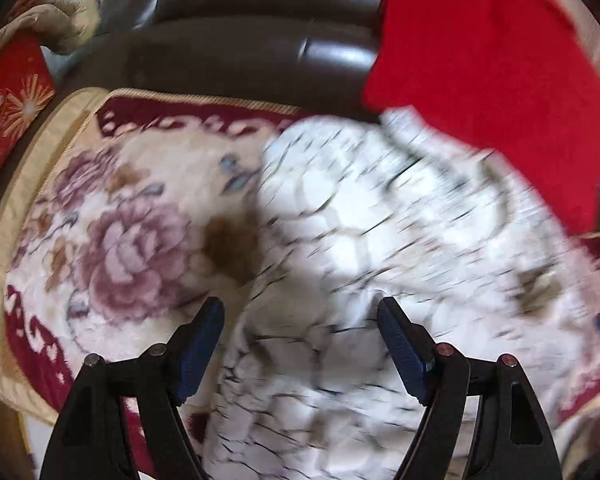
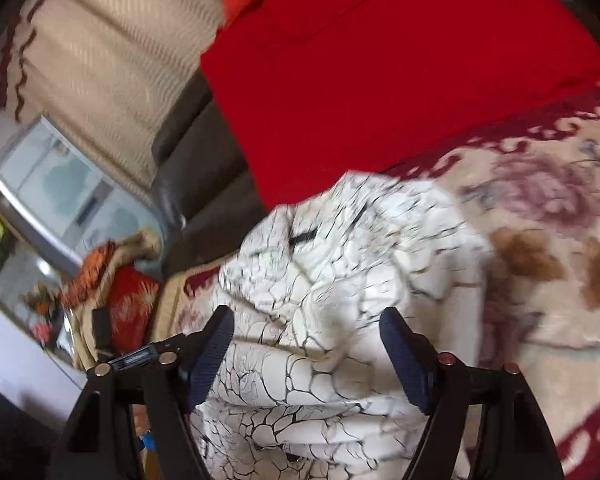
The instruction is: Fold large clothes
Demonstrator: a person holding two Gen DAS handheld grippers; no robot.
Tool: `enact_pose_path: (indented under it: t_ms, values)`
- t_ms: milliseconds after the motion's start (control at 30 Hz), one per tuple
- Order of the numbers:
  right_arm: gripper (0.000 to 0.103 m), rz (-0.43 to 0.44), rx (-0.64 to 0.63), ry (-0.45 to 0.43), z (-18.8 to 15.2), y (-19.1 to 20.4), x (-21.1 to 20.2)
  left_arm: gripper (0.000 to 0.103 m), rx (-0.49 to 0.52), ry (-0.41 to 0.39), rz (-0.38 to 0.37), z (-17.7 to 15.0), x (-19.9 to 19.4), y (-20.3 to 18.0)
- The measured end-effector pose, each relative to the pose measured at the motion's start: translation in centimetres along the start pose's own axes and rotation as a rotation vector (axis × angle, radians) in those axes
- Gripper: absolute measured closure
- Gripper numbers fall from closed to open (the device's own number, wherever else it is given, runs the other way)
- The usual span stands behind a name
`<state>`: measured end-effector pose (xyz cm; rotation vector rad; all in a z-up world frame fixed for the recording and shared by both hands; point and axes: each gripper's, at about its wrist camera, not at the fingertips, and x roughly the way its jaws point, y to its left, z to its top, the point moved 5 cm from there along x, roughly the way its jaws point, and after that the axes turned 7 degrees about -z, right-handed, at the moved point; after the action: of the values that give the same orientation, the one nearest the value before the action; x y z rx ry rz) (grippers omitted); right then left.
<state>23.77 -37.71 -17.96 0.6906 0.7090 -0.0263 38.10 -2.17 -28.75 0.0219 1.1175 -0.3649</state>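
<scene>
Blurring hides white garment (image 1: 380, 216) edges; L gripper (image 1: 300, 336), R gripper (image 2: 306, 344) jaws released.

A dark leather sofa (image 1: 240, 52) carries a floral blanket (image 1: 112, 240) with a maroon border spread over its seat. On the blanket lies a crumpled white garment (image 1: 340, 280) with black crackle lines, with a red cloth (image 1: 480, 60) at its far right

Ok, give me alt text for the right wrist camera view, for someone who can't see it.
The right gripper, jaws open, hovers over a crumpled white garment with black crackle lines on a cream floral blanket with a maroon border. A bright red cloth lies behind, against a dark brown leather sofa. The picture is motion-blurred.
</scene>
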Motion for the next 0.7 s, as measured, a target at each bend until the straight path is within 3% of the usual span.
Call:
enact_pose_path:
  t_ms: [67,167,233,333,433,533,633,700]
  values:
    - [0.029,-0.042,-0.018,0.085,-1.0,-0.2,3.0,0.022,0.030,0.070,0.059,-1.1,2.2,0.2]
    - [0.044,-0.177,0.005,0.239,-3.3,-2.7,7.5,0.021,0.024,0.097,0.056,-1.9,3.2,0.4]
    - [0.044,-0.199,-0.013,0.230,-3.4,-2.7,7.5,0.022,0.022,0.112,0.051,-1.7,2.3,0.5]
    - [0.044,-0.217,-0.055,0.219,-2.8,-1.3,5.9,0.022,0.055,0.059,0.049,-1.4,-0.4,0.2]
    - [0.043,-0.151,-0.082,0.137,-1.6,0.8,3.6,0.022,0.098,0.001,0.029,-2.0,-2.8,-0.7]
    - [0.043,-0.098,-0.101,0.090,-1.1,2.4,3.1,0.022,0.147,-0.007,0.039,-3.0,-3.1,-2.0]
    - [0.044,-0.114,-0.086,0.181,-2.3,2.2,6.0,0.022,0.163,0.045,0.079,-4.2,-1.0,-2.7]
    - [0.044,-0.191,-0.076,0.287,-3.8,0.8,9.2,0.021,0.159,0.097,0.106,-5.0,0.9,-2.8]
